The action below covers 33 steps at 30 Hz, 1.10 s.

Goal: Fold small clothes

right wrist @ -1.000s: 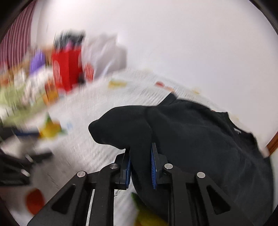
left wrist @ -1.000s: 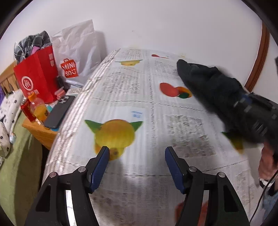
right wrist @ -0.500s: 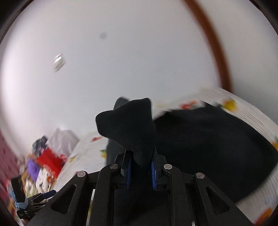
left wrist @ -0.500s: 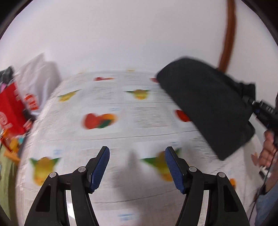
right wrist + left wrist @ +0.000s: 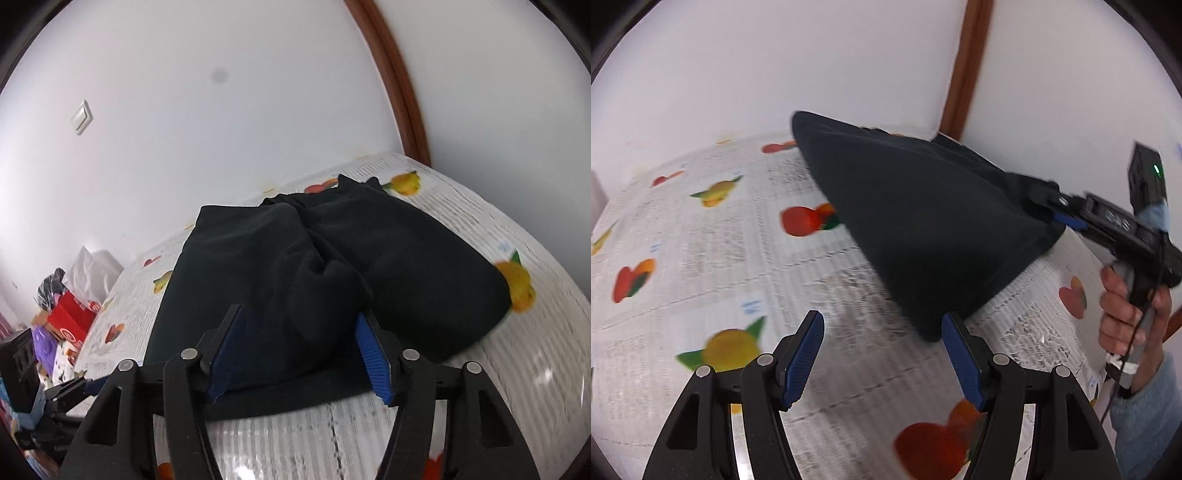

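Observation:
A black garment lies folded over on the fruit-print tablecloth, near the wall. In the right wrist view the garment is a thick doubled heap, and a fold of it sits between the jaws of my right gripper. Those jaws are opening, and both blue pads show with no pinch on the cloth. Seen from the left wrist, the right gripper touches the garment's right edge, held by a hand. My left gripper hangs open above the cloth, its right fingertip beside the garment's near corner.
A brown wooden frame runs up the white wall behind the table. A red bag and a white bag stand beyond the table's far left end. The table's right edge curves just past the garment.
The right gripper carried a pinched fold of the garment over to the right, laid it on the heap and opened. The left gripper swept right across the tablecloth to the garment's corner.

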### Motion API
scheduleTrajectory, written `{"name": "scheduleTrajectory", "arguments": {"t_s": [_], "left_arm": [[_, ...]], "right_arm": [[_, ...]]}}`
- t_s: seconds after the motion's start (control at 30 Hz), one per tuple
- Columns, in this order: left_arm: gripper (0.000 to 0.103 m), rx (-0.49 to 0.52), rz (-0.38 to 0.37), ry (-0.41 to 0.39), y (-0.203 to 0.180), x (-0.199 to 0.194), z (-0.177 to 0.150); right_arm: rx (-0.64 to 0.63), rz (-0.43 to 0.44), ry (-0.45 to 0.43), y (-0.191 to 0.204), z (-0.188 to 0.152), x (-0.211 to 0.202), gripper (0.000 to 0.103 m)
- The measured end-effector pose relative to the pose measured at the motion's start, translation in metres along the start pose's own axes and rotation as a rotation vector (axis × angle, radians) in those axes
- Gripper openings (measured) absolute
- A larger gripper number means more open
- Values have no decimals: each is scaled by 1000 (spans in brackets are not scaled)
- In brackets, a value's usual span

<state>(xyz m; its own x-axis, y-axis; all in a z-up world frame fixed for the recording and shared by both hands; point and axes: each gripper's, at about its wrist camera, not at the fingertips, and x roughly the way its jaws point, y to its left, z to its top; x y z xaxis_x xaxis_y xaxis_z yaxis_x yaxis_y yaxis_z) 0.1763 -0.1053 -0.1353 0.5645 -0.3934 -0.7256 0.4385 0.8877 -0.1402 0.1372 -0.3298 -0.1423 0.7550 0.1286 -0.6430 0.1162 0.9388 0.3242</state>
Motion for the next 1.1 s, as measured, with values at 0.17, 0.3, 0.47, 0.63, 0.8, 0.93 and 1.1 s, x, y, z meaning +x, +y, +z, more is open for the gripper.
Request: {"name": "scheduleTrajectory", "arguments": {"t_s": [0.17,0.3,0.47,0.63,0.8,0.93,1.1], "left_arm": [[64,32,-24,60,-19,29,5],[52,28,20,76,-22,42,7],[13,-20,-1,52,-14,35,5],[10,-57,55,14,16,17,-2],[9,-135,103,-13,59,-12,-21],[9,-188,147,-18,90,-38,-42],[10,-226,174,-12,121,-58,-66]], "right_arm": [[-3,-41,54,-7,11,34,52],[-10,-11,108,-13,9,56,25],[-36,-17,103,-3,8,58,18],[-56,-2,127,22,5,70,17],[-91,58,160,67,-6,84,17],[-128,112,187,112,-17,96,17],[-146,204,190,147,-24,98,17]]}}
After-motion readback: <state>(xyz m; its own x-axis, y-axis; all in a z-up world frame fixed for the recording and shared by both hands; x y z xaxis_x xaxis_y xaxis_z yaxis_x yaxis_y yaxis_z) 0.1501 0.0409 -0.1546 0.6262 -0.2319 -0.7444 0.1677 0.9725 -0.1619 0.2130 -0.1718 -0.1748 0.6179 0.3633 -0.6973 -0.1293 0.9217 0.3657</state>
